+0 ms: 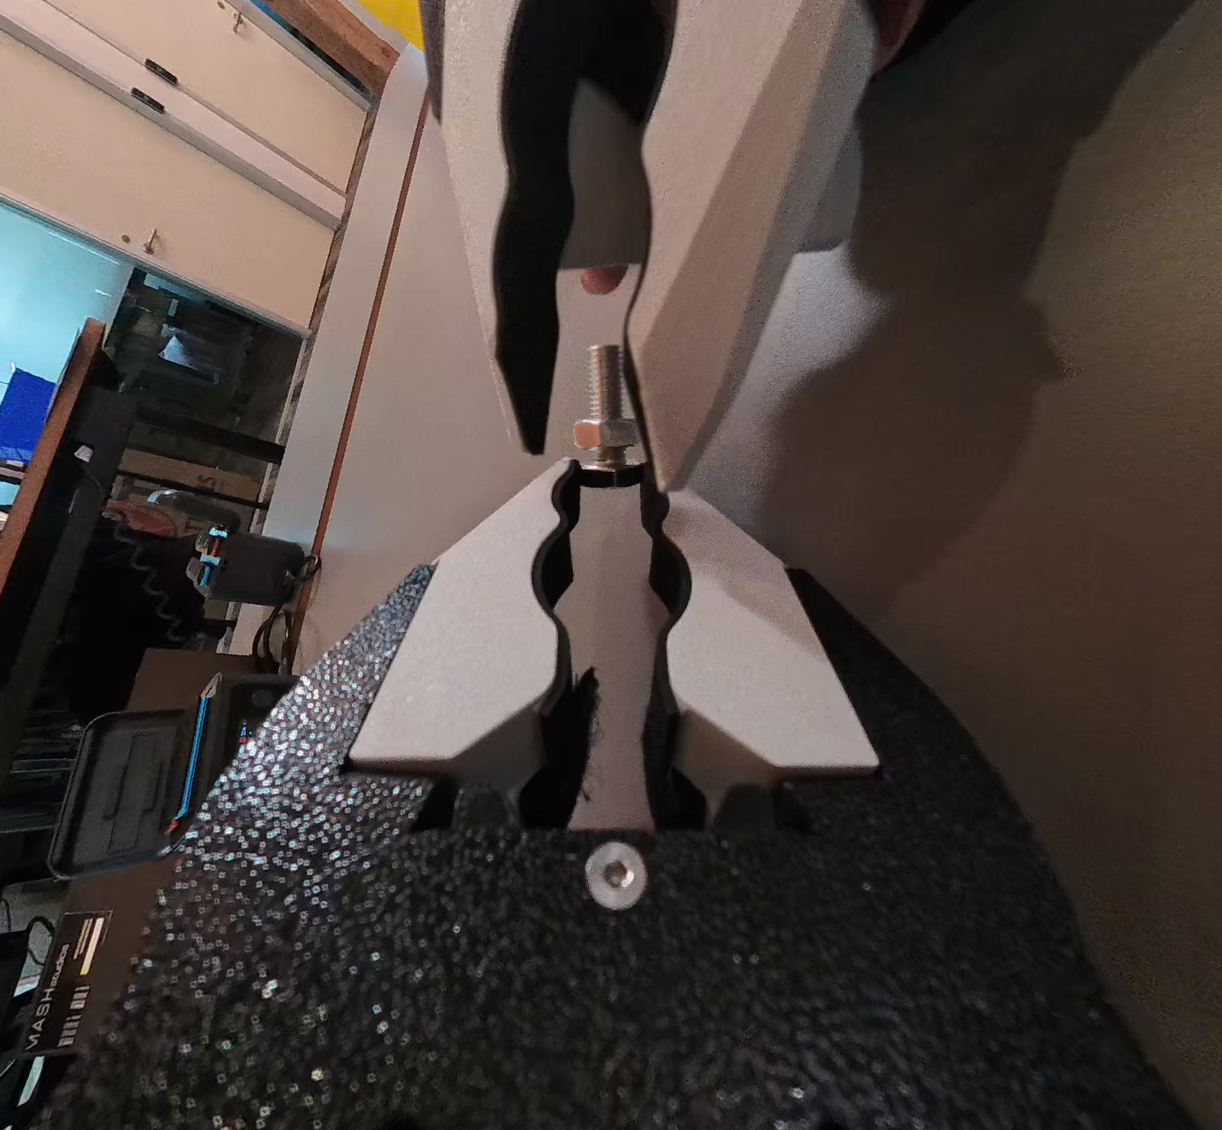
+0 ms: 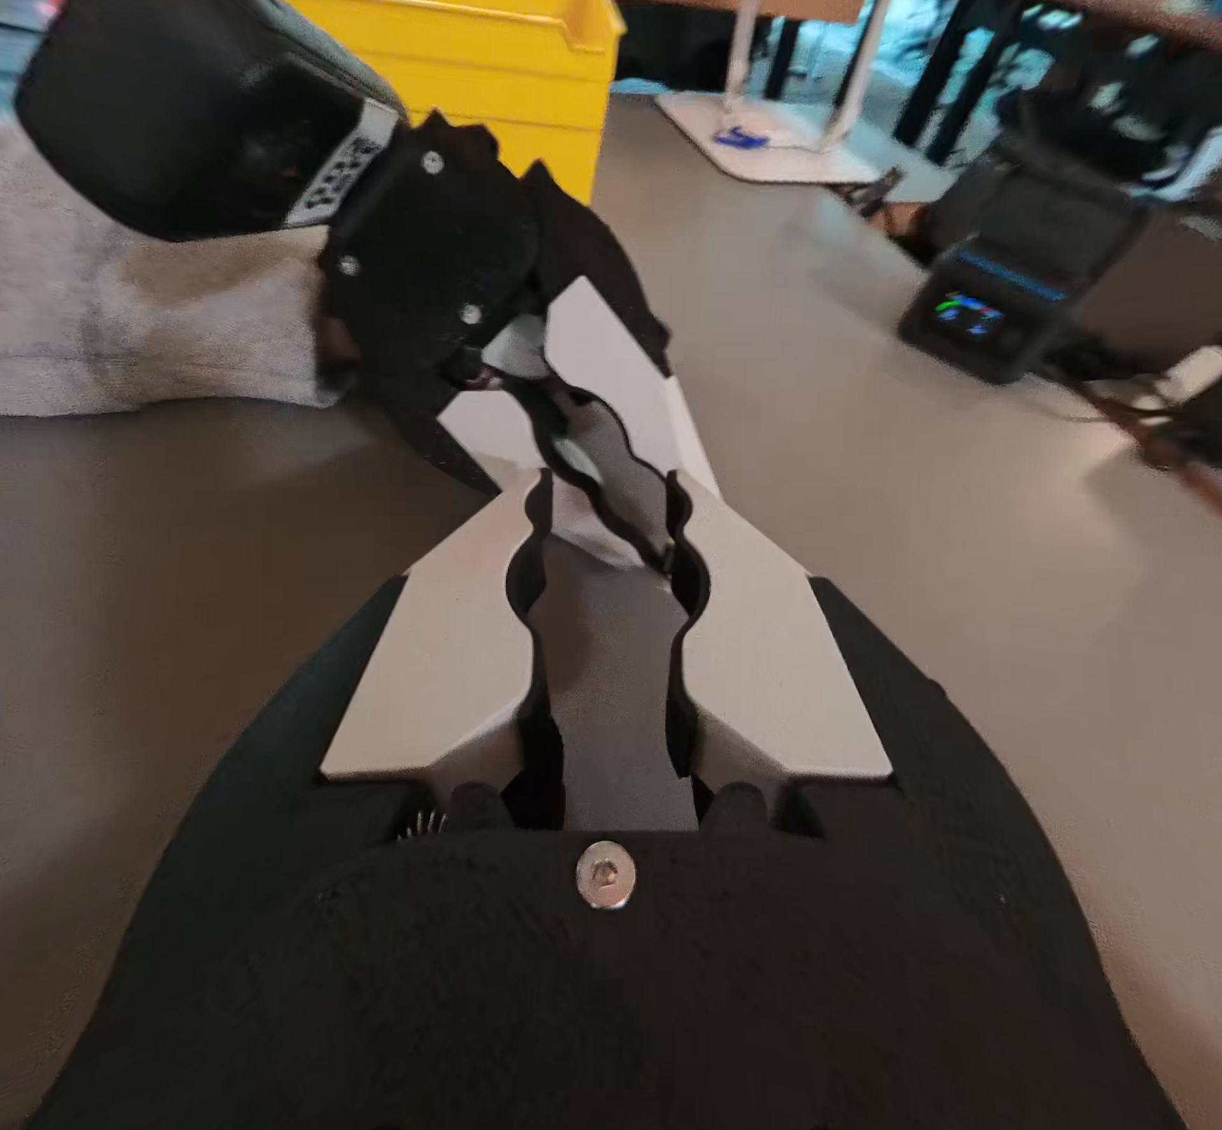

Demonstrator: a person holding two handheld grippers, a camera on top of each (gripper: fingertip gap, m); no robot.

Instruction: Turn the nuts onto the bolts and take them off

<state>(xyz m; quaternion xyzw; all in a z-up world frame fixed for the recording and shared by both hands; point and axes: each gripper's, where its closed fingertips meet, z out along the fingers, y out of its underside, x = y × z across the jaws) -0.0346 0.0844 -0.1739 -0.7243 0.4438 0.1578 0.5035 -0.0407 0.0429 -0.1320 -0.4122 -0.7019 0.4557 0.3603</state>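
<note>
Loosely parted jaws around nut [image 1: 604, 435]

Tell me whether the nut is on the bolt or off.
On. The nut sits threaded low on the bolt, bare thread showing above it.

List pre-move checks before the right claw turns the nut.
1. Left claw shut on the bolt at its head end: ok.
2. Nut threaded on, sitting low near the head: ok.
3. Right claw open and straddling the nut: ok.
4. Right claw gripping the nut: not ok, gap visible on one side.
5. Bolt roughly in line with the right claw: ok.
6. Nut loose enough to turn: cannot tell.
</note>
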